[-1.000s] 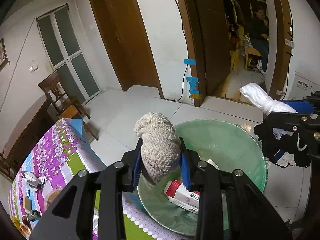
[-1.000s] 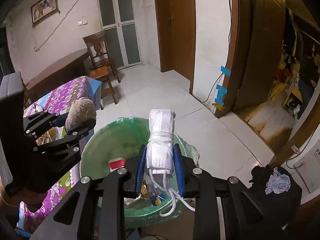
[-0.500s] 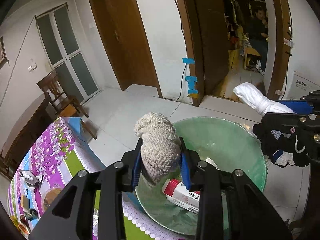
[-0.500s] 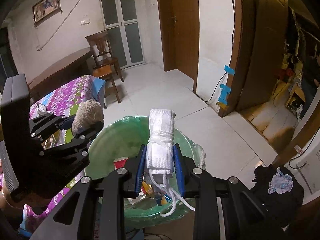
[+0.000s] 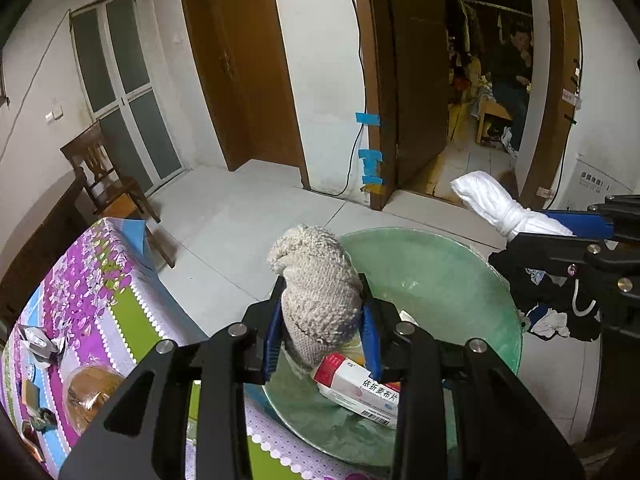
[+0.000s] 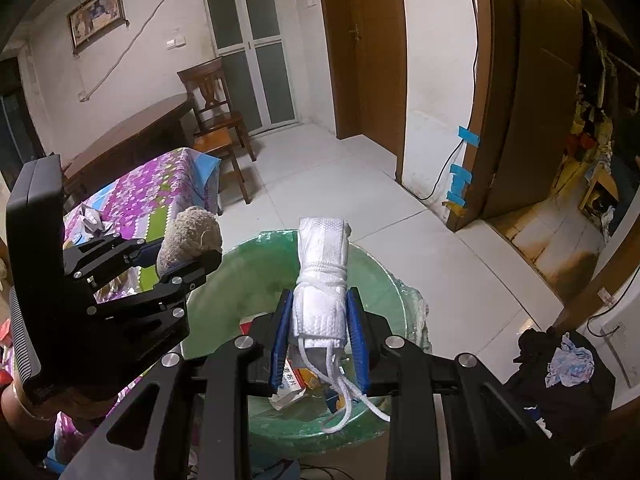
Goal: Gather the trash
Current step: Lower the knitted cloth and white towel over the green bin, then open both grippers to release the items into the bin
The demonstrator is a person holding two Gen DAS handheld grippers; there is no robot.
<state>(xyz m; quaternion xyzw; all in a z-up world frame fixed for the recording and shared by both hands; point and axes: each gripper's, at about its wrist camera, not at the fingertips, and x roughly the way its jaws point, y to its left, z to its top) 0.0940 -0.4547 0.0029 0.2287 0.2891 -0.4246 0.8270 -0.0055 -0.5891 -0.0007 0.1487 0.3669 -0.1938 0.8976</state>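
Held above the round bin lined with a pale green plastic bag point(image 5: 448, 280): a beige knitted sock, bunched and fuzzy point(image 5: 316, 292), clenched between the blue pads of the left tool point(image 5: 320, 332), toe end bulging up past the fingers. Over the same bin, gripped tight in the right tool point(image 6: 319, 326): a white ribbed cloth rolled into a bundle and tied round its middle point(image 6: 322, 276), white cords dangling below. Lay inside the bin: a red and white cardboard box with printed characters point(image 5: 360, 390). Stood just beside the bin: a worktop under a purple floral cloth point(image 5: 88, 288).
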